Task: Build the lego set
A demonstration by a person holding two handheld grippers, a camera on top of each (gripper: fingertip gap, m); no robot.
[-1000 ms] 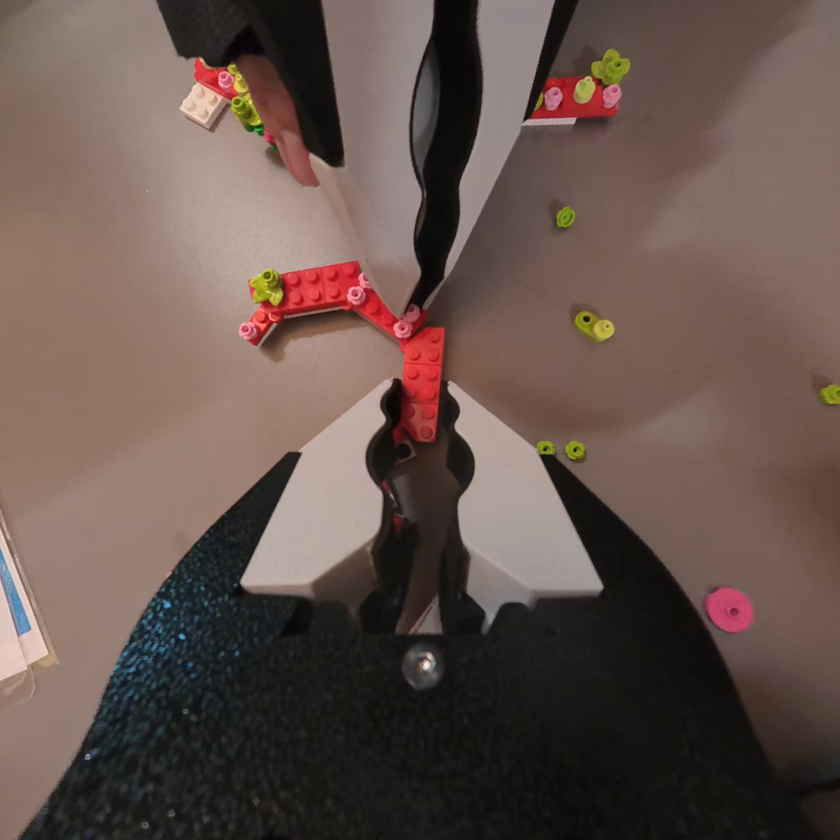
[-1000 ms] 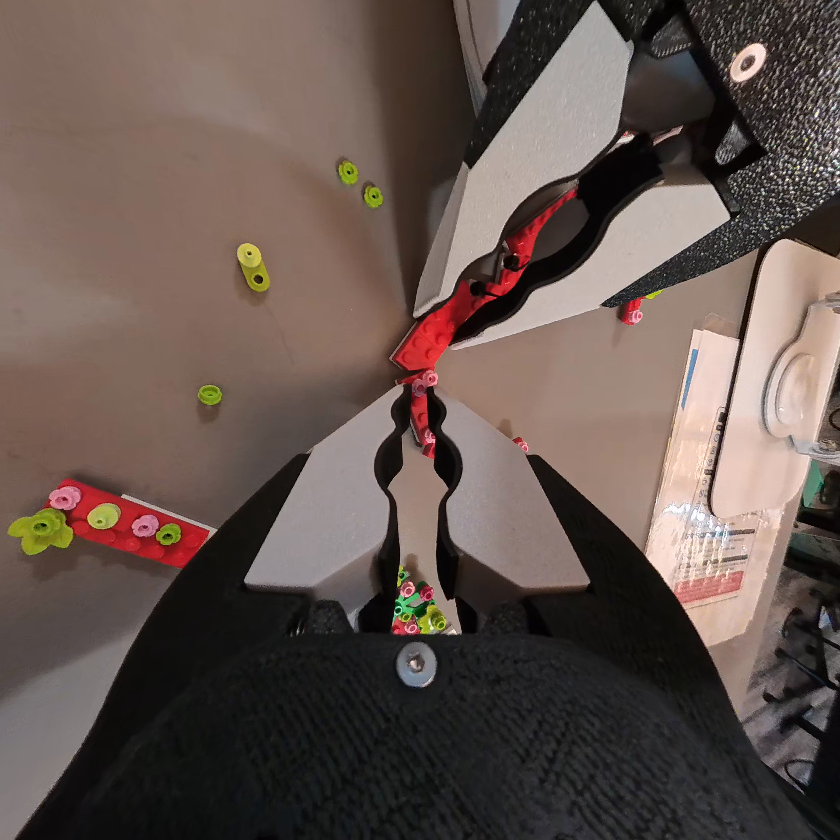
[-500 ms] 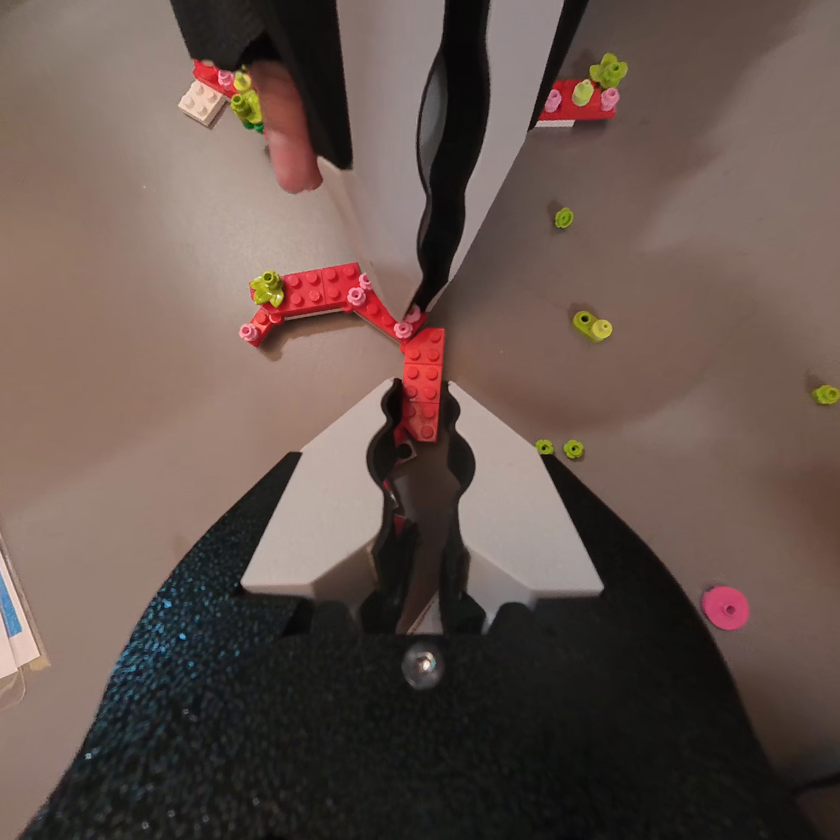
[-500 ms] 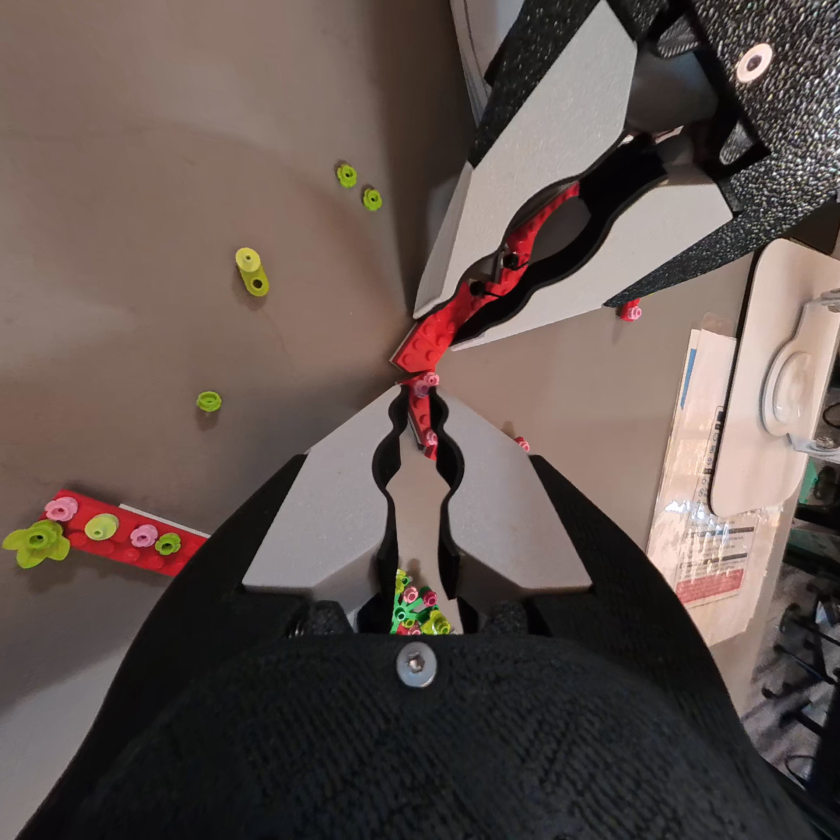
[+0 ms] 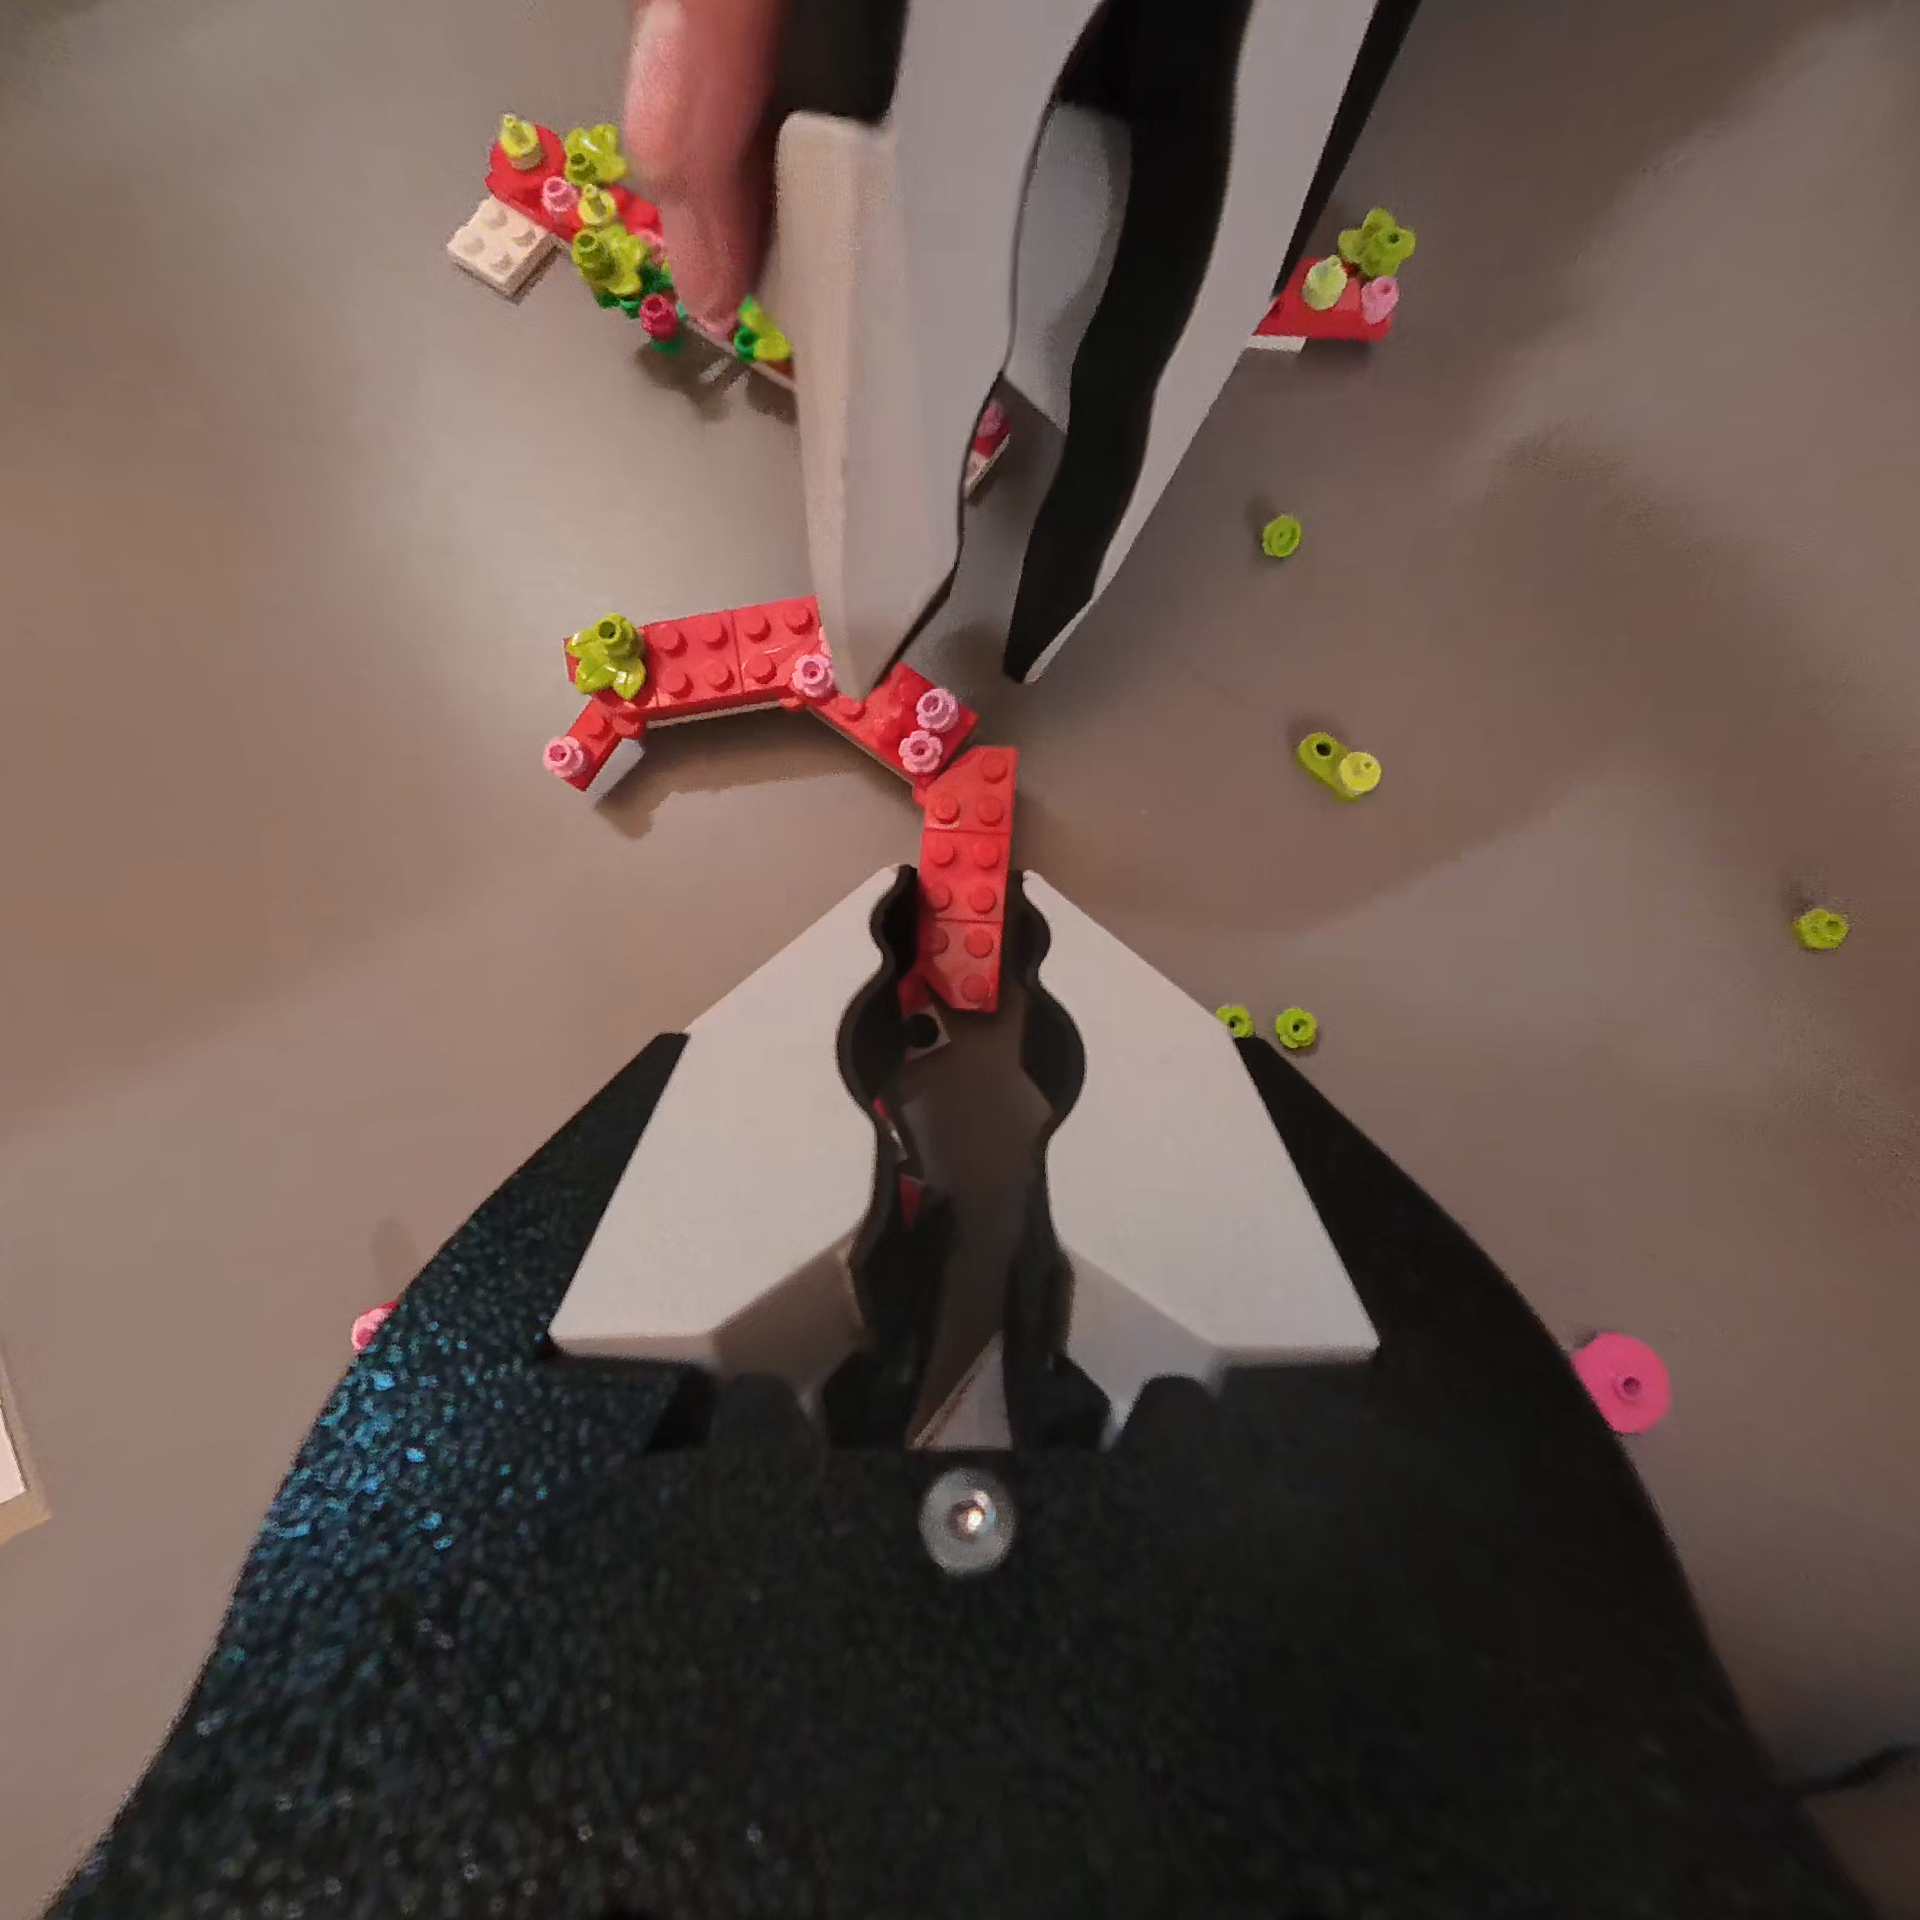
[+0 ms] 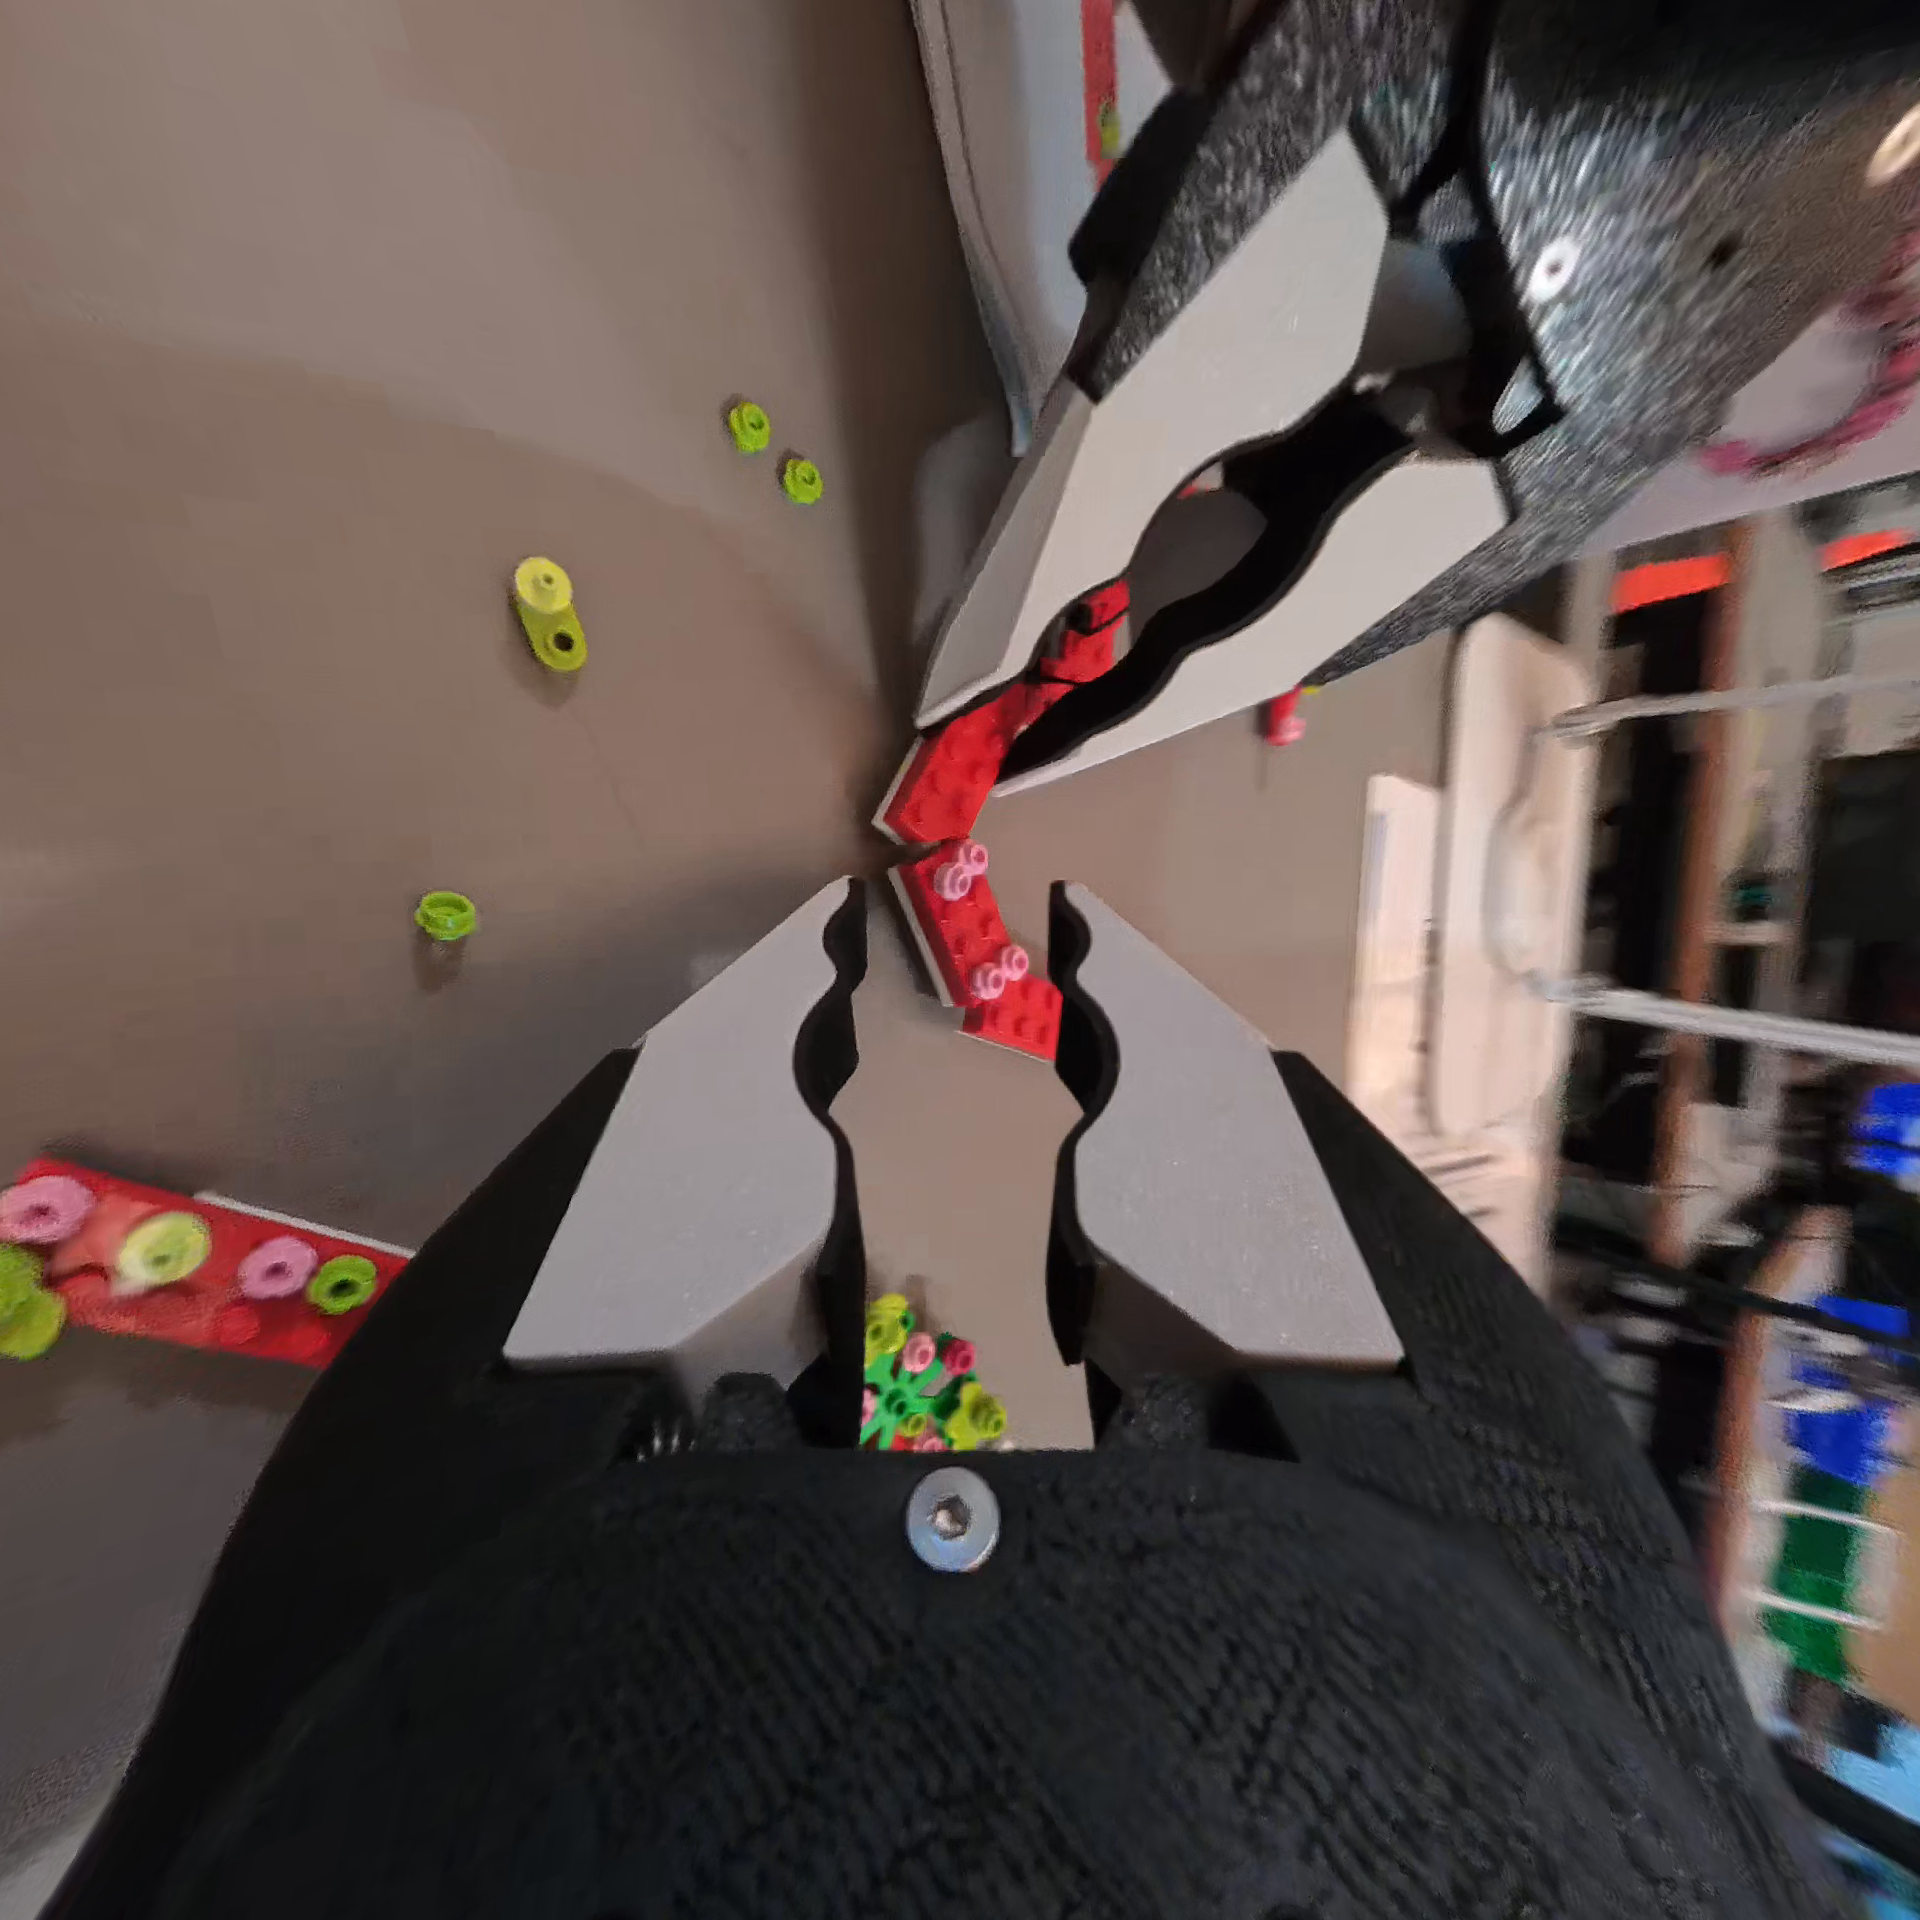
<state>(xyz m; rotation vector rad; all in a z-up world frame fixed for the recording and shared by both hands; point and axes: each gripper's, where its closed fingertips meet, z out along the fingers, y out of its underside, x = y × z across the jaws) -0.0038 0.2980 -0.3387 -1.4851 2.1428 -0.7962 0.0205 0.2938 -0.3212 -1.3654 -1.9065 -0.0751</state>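
1. The left gripper is clamped on the near end of a red brick strip, which projects forward beyond its fingertips.
2. The right gripper stands with its jaws spread apart. A bent red lego section lies between its fingertips on the grey table, touching neither finger that can be seen.
3. In the left wrist view, the far end of the strip sits against the right end of the bent section, which carries pink studs and a lime leaf piece. Whether the two are joined cannot be told.
4. Loose lime pieces lie to the right: a two-hole piece, a round stud and a pair of studs near the left gripper.
5. A pink round plate lies at near right.
6. A red plate with flowers lies at far right; a further flowered assembly with a white plate lies at far left.
7. A person's finger shows at the far edge, beside the right gripper.
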